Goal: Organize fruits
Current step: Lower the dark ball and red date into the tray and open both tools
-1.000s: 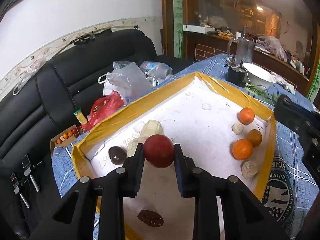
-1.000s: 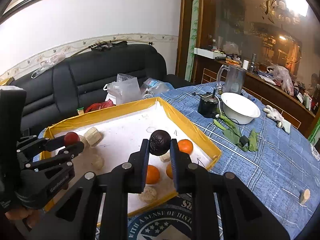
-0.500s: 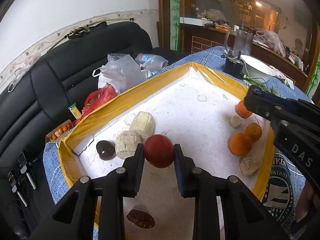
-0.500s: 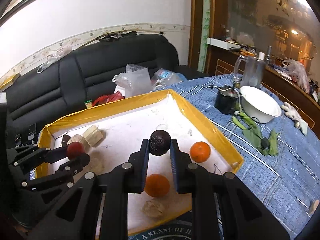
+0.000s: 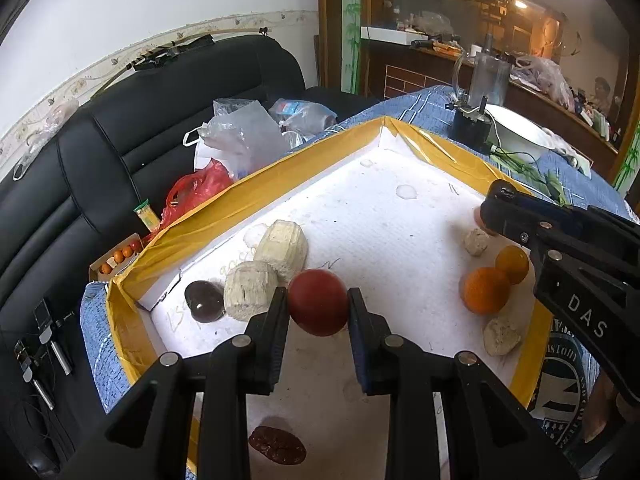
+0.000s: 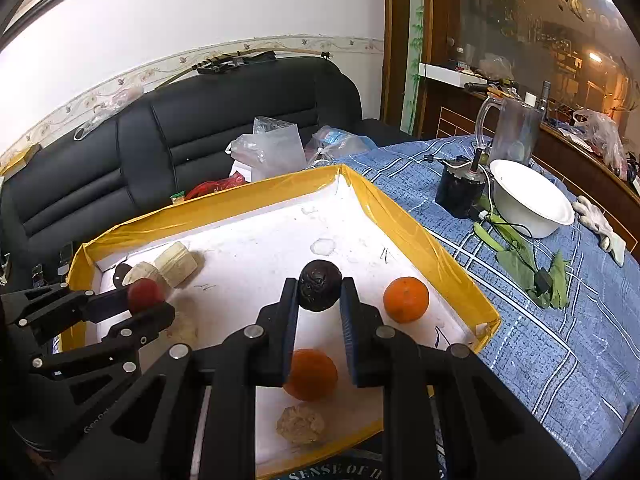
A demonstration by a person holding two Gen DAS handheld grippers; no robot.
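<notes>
Aloft, round red fruit [image 5: 318, 302] in left claw [image 5: 318, 312]

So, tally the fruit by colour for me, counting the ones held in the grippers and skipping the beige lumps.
orange: 3
red fruit: 1
dark fruit: 3
Total: 7

Three oranges [image 5: 485, 290]; perhaps four pale lumps [image 5: 250, 295], three dark fruits [image 6: 320, 286]

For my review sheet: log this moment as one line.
left gripper: shut on red fruit | right gripper: shut on dark fruit | both above yellow-rimmed tray
</notes>
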